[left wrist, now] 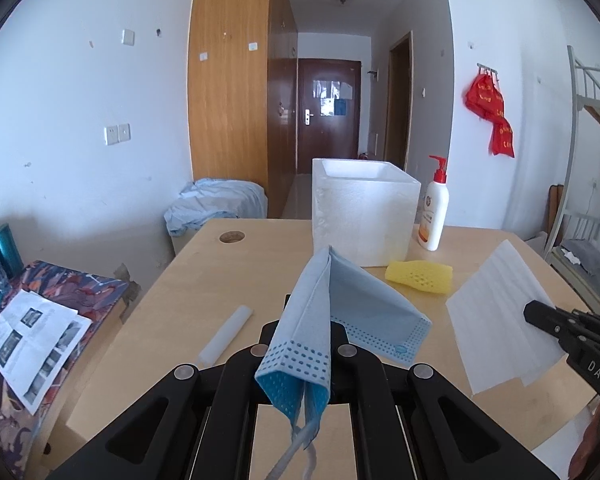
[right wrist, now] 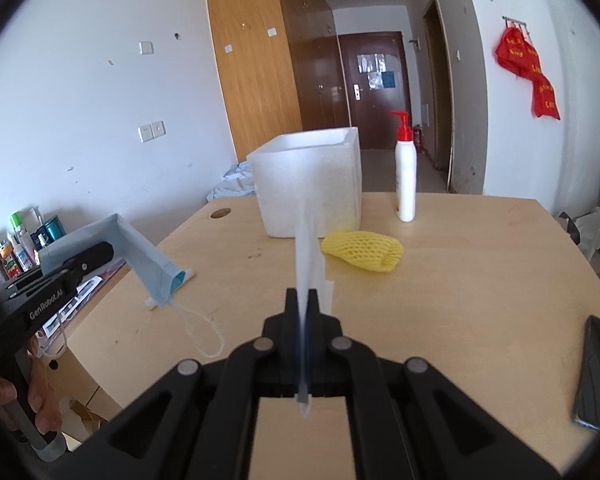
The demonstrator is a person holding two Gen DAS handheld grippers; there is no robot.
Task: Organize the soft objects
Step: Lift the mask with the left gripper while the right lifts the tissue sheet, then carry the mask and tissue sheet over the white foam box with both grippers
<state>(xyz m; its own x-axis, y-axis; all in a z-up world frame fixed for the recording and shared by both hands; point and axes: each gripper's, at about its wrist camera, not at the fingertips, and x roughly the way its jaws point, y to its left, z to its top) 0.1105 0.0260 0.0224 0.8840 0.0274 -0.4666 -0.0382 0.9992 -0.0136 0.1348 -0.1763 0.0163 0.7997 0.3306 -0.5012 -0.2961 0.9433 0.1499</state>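
My left gripper (left wrist: 300, 328) is shut on a blue face mask (left wrist: 340, 300) and holds it above the wooden table (left wrist: 204, 280); its ear loops hang down. The mask also shows in the right wrist view (right wrist: 140, 252) beside the left gripper (right wrist: 100, 254). My right gripper (right wrist: 302, 300) is shut on a white foam sheet (right wrist: 308, 248), held edge-on; the sheet shows at the right in the left wrist view (left wrist: 500, 312) with the right gripper (left wrist: 540, 316). A white foam box (left wrist: 360, 208) stands open at the back of the table. A yellow foam net (left wrist: 420, 276) lies before it.
A lotion bottle with a red pump (left wrist: 434, 208) stands right of the box. A white foam roll (left wrist: 226, 336) lies on the table's left part. A dark phone (right wrist: 594, 372) lies at the table's right edge. A side stand with papers (left wrist: 32, 348) is left of the table.
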